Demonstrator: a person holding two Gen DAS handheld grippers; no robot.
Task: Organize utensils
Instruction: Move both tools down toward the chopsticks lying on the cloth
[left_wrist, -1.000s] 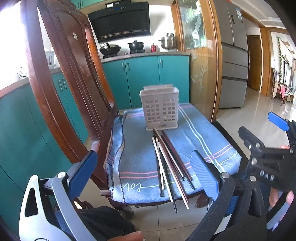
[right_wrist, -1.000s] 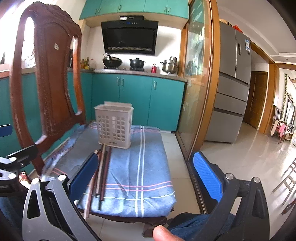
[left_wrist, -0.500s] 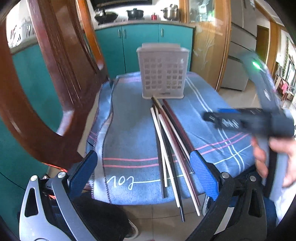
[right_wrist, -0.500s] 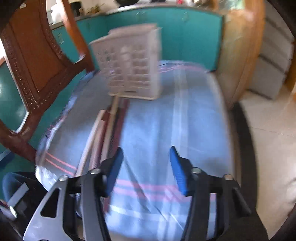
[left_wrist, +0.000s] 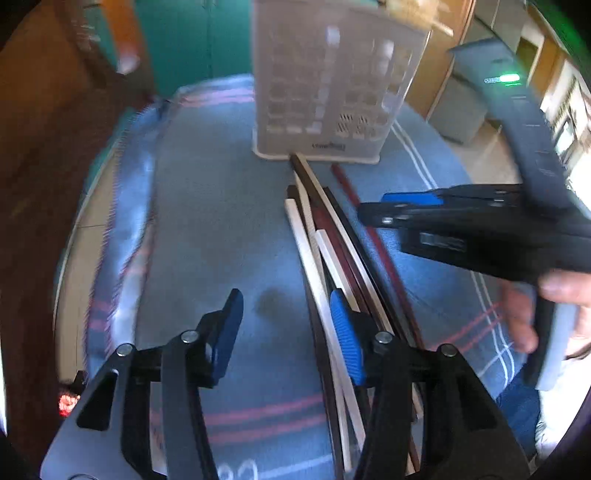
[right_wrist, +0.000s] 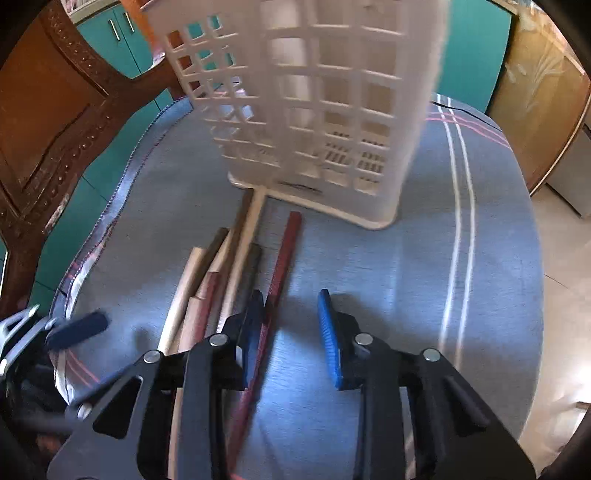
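Observation:
A white slotted utensil basket (left_wrist: 332, 85) stands upright at the far side of a blue striped cloth (left_wrist: 221, 229) on a chair seat; it also shows in the right wrist view (right_wrist: 314, 110). Several chopsticks (left_wrist: 332, 251), pale, dark and red, lie in a loose bundle in front of it, and show in the right wrist view (right_wrist: 229, 273). My left gripper (left_wrist: 288, 332) is open and empty, low over the cloth, its right finger above the bundle. My right gripper (right_wrist: 291, 332) is open and empty, just right of a red chopstick (right_wrist: 280, 273); it also shows from the side in the left wrist view (left_wrist: 410, 210).
The carved wooden chair back (right_wrist: 48, 122) rises on the left. Teal cabinets (right_wrist: 125, 33) stand behind it. The cloth's right edge (right_wrist: 532, 258) drops to a tiled floor (right_wrist: 565, 266). A wood-framed glass door (right_wrist: 543, 85) is at the right.
Both grippers have moved forward and down, close over the cloth and the chopsticks. Both have narrowed their opening. The basket now looms much nearer.

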